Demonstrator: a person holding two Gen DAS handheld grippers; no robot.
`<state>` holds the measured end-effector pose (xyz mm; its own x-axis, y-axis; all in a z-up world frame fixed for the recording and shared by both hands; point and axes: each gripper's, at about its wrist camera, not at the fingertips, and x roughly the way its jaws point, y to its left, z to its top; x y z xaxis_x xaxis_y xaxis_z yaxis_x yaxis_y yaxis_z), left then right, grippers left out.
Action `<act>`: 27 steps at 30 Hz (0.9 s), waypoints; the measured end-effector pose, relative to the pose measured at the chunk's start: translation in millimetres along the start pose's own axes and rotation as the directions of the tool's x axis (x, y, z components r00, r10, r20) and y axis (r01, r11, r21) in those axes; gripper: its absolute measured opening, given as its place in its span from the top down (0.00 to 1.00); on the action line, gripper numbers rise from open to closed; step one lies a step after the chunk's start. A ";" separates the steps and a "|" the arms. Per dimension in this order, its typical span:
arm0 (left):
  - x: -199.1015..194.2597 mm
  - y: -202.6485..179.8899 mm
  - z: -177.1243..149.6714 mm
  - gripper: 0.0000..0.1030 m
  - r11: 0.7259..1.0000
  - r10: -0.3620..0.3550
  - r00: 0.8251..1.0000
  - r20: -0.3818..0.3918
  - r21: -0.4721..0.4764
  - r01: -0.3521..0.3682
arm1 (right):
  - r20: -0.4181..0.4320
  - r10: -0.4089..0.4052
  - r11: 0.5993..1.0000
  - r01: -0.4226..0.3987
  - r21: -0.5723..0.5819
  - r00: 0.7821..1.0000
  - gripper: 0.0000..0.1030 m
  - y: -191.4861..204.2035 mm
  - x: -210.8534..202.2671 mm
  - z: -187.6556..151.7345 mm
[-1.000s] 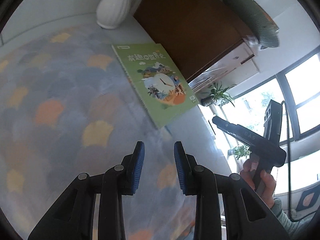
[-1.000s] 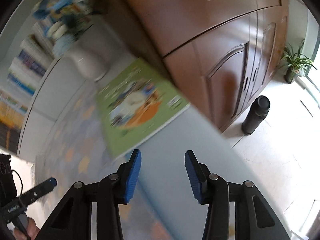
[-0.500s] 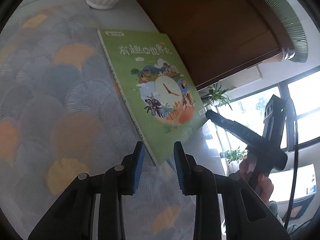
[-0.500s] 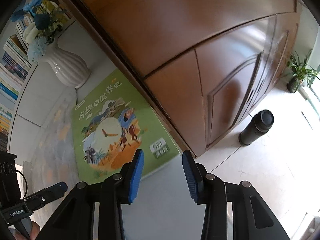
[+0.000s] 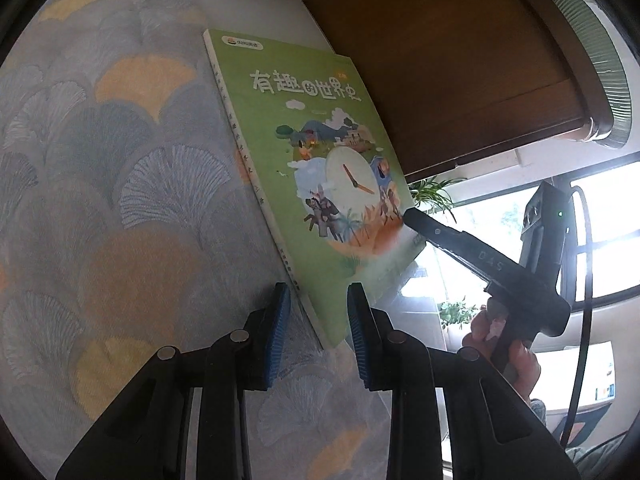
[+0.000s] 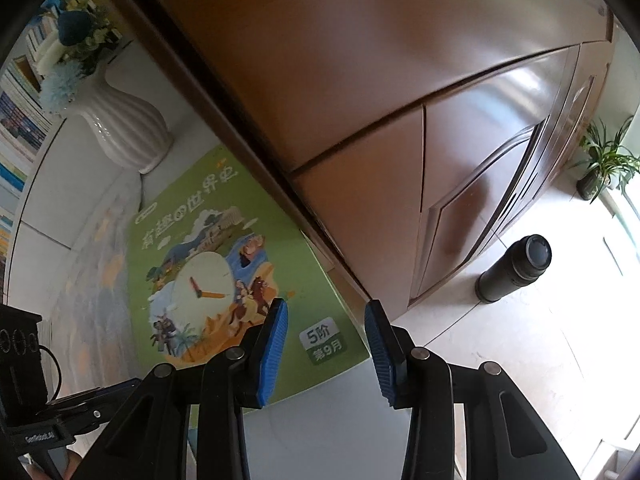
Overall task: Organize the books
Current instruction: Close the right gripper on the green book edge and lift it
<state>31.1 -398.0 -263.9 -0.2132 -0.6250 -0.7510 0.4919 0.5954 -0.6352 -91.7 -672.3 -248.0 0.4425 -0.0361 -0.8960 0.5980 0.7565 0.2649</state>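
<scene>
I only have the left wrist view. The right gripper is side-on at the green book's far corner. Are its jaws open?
Observer: Yes. In the right wrist view the right gripper is open, jaws apart, with nothing clamped.
Operator: What's on the book corner it's covering?
Observer: The green book has a small printed badge there, which shows between the jaws.
Operator: Anything on the floor on that side?
Observer: A black cylinder sits on the floor beside the wooden cabinet.
</scene>
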 end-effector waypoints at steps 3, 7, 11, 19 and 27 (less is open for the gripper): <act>0.8 2.6 2.8 0.75 1.000 -0.020 1.000 0.000 -0.008 0.020 | 0.002 -0.016 0.999 0.016 -0.031 1.000 0.61 5.6 -1.1 0.3; 1.5 5.7 7.9 0.73 0.999 -0.041 0.999 -0.007 -0.009 0.041 | -0.012 -0.013 0.998 0.012 -0.055 1.000 0.61 10.2 -1.9 0.0; -6.2 1.0 10.4 0.73 0.998 -0.057 0.998 0.003 0.022 0.057 | -0.024 0.017 0.999 -0.018 -0.040 1.000 0.60 5.3 -2.5 0.1; -22.3 -33.1 19.5 0.74 0.973 -0.203 0.978 0.052 0.127 0.195 | -0.076 0.195 0.980 -0.191 0.050 0.978 0.61 -1.7 0.0 2.0; -47.6 27.5 18.6 0.74 0.999 -0.022 0.991 0.131 -0.031 0.026 | -0.134 0.167 0.984 -0.175 -0.047 0.977 0.61 23.5 4.0 -6.5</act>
<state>70.5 -361.2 -242.3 -0.1111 -0.6987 -0.7067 0.4596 0.5944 -0.6599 -80.2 -650.4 -247.7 0.4429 0.1786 -0.8786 0.4797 0.7807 0.4005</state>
